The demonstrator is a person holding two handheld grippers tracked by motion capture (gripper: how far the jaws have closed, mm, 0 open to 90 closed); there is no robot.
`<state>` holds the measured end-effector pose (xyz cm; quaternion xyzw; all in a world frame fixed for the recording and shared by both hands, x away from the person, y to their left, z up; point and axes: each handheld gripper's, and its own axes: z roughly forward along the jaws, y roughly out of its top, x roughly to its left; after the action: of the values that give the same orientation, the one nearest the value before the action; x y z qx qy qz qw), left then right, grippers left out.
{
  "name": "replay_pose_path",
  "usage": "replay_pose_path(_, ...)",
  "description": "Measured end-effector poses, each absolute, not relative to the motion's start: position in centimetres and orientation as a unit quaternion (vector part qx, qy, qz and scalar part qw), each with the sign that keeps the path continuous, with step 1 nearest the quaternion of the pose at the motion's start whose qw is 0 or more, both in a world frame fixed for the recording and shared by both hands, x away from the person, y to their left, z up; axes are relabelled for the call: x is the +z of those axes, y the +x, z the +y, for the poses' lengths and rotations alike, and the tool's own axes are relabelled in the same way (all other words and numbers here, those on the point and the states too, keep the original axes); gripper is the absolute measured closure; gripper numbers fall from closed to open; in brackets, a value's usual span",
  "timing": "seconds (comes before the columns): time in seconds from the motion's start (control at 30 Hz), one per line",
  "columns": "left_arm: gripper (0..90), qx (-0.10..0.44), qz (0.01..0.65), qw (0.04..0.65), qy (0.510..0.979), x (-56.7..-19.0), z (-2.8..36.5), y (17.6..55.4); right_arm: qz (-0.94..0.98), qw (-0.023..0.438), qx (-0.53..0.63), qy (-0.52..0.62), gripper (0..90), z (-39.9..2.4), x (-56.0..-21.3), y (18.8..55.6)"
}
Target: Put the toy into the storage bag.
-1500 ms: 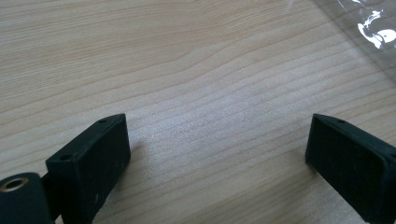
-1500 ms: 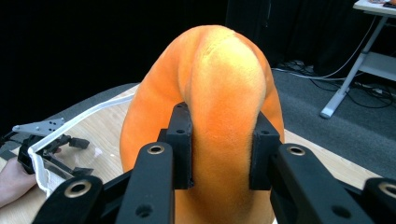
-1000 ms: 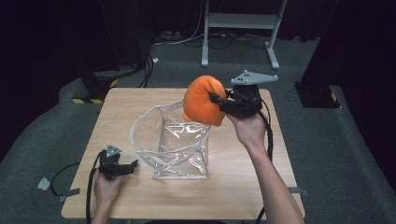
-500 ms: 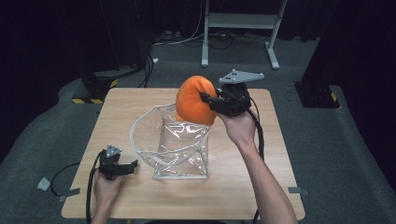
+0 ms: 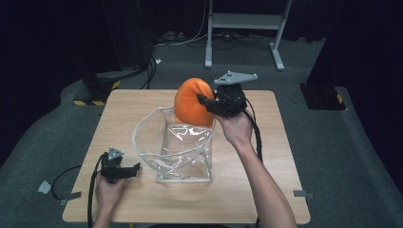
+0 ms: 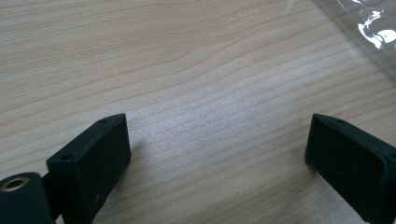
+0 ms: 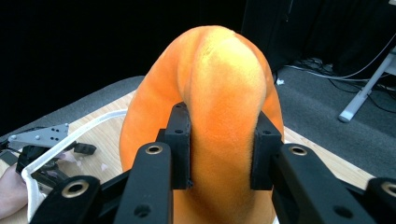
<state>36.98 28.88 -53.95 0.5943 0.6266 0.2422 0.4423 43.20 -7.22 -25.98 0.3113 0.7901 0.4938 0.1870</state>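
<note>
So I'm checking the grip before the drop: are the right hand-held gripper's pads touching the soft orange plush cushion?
Touching. The right gripper view shows both black pads pressed into the orange plush cushion, its fabric bulging between them.

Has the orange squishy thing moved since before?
Yes. The orange cushion, clamped in the right gripper, has moved left, away from the table's right edge and further over the clear bag's open mouth.

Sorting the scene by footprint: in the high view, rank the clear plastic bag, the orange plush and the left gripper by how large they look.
1. clear plastic bag, largest.
2. orange plush, held above the bag by the right gripper, nearer the camera, so it may look bigger than it is.
3. left gripper, smallest.
</note>
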Motion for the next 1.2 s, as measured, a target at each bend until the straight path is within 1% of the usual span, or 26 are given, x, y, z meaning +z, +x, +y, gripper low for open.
replay_pose_path(0.6, 6.8, 0.242, 0.626, 0.442, 0.595, -53.9, 28.9, 37.0, 0.801, 0.182, 0.475, 0.316, 67.0, -5.9, -28.2, 44.3)
replay_pose_path(1.2, 6.8, 0.242, 0.626, 0.442, 0.595, -53.9, 28.9, 37.0, 0.814, 0.193, 0.447, 0.317, 66.2, -5.0, -30.0, 45.1)
